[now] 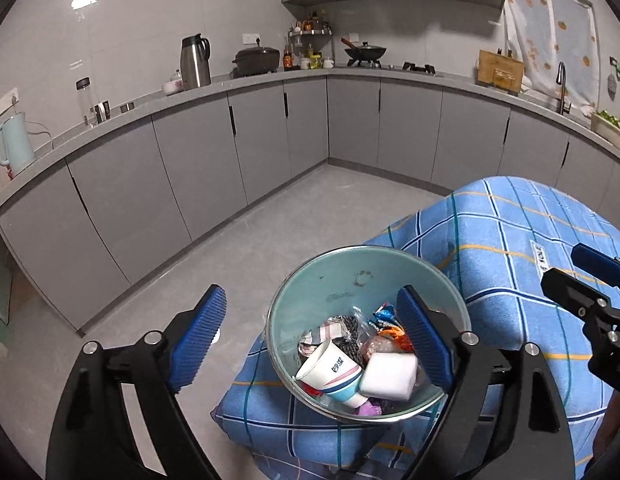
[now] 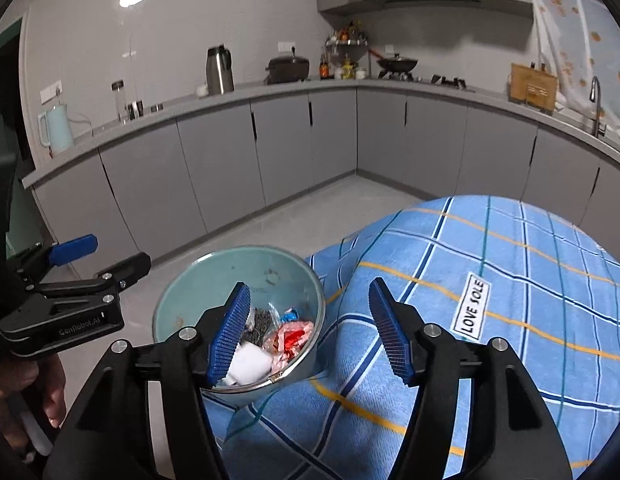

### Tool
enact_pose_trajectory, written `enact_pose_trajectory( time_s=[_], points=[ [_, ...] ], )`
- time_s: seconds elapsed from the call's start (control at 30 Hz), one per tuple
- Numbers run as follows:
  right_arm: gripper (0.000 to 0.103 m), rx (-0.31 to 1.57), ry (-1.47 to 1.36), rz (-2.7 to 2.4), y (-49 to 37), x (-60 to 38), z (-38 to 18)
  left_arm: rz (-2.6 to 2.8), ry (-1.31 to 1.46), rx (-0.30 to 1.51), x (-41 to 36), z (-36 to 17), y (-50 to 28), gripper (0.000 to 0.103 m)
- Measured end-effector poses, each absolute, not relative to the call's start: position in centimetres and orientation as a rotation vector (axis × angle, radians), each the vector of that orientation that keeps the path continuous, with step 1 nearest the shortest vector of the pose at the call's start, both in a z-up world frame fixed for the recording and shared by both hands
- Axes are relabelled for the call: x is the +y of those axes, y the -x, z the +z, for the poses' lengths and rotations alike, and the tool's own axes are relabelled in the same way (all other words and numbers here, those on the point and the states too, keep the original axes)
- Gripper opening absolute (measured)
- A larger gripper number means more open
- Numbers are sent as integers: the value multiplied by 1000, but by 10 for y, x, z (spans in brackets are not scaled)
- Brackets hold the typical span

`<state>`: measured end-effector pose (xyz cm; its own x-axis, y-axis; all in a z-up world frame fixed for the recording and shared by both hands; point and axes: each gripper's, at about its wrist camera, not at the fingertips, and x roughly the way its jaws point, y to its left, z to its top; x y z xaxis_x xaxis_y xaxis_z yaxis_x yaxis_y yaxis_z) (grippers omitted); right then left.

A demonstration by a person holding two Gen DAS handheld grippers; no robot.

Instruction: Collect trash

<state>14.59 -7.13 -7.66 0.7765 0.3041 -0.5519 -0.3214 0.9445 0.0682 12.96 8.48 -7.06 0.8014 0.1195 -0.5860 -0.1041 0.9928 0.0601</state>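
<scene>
both hand-held grippers gape with nothing between their pads: left hand-held gripper (image 1: 312, 336) at six o'clock over the trash bowl (image 1: 310, 280); right hand-held gripper (image 2: 308, 330) beside it; bowl holding paper cup (image 1: 330, 368) and wrappers (image 2: 290, 336) sits on the blue checked cloth (image 2: 510, 280)

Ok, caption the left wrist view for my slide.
Open left gripper hovers over a bowl of collected trash on a blue checked cloth.
</scene>
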Motion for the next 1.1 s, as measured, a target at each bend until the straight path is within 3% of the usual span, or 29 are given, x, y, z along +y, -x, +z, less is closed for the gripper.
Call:
enact_pose_trajectory(
  time_s=[1.1],
  points=[
    [66, 504, 11, 352, -111, -78, -43, 111, -26, 539, 81, -35, -94, 91]
  ],
)
